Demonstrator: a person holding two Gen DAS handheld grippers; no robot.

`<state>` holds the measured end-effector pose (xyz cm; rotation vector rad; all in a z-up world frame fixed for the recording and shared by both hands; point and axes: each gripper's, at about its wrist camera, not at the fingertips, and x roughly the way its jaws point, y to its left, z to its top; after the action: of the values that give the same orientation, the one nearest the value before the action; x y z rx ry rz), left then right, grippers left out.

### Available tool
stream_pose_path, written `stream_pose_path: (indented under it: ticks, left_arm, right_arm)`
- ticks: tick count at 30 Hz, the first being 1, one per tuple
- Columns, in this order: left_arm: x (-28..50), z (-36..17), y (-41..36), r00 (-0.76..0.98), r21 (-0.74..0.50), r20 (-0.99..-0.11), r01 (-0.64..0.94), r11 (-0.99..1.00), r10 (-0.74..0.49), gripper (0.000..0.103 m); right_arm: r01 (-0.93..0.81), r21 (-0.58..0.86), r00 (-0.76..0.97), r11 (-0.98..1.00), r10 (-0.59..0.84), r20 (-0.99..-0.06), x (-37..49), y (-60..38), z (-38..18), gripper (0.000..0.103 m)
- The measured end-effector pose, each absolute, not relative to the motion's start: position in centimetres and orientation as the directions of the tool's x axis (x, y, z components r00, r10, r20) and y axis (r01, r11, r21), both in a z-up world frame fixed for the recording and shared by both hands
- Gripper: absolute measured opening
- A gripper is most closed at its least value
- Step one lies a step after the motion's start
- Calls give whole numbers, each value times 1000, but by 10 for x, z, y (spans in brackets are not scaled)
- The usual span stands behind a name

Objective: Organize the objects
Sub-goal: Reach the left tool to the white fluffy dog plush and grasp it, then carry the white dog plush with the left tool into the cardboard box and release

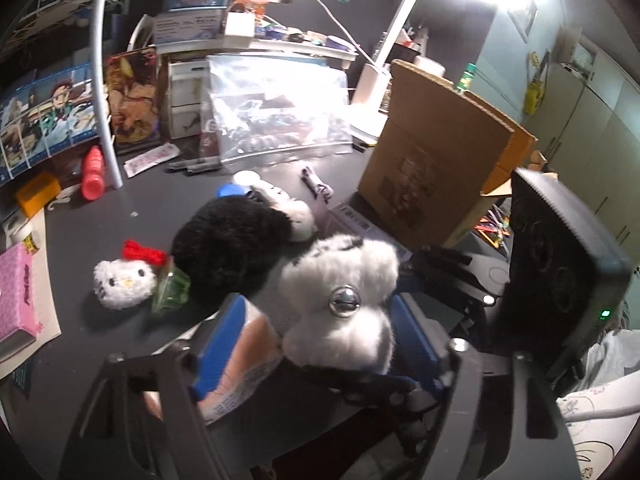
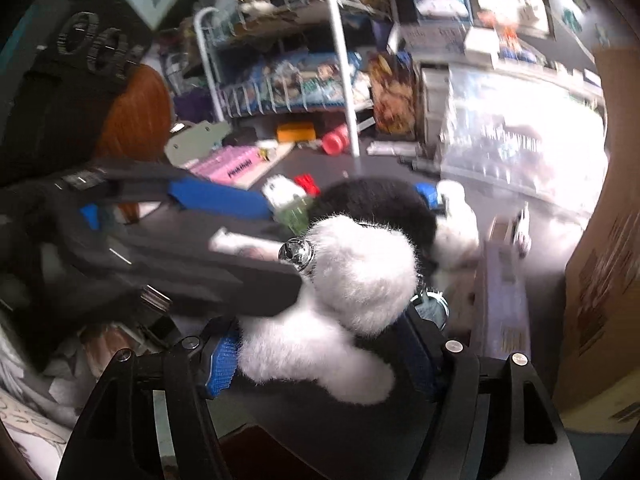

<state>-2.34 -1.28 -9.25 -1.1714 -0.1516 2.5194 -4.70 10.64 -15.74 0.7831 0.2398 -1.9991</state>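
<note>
Fluffy black-and-white plush toy with a silver bell (image 1: 340,312) lies on the dark worktop (image 1: 120,216), clasped from both sides: left claw (image 1: 320,344) and right claw (image 2: 320,344) each grip its white fur between blue pads. Beside it sits a small white cat plush with a red bow (image 1: 122,280).

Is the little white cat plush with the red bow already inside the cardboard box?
No, the white cat plush lies on the dark desk, well left of the cardboard box.

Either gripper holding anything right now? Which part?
Both close on the black-and-white plush toy: left gripper around its white end by the bell, right gripper around its white lower end.
</note>
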Motion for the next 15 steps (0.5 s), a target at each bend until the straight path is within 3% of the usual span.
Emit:
stream_pose_path:
  ticks: [8, 15]
  left_arm:
    - [-16, -56, -23, -629, -265, -666, -304, -915, 401, 48]
    - [-16, 0, -13, -679, -167, -630, -356, -919, 377, 46]
  right_arm:
    - [872, 67, -372, -485, -744, -555, -32, 99, -113, 66]
    - [879, -9, -416, -478, -755, -507, -33, 99, -64, 65]
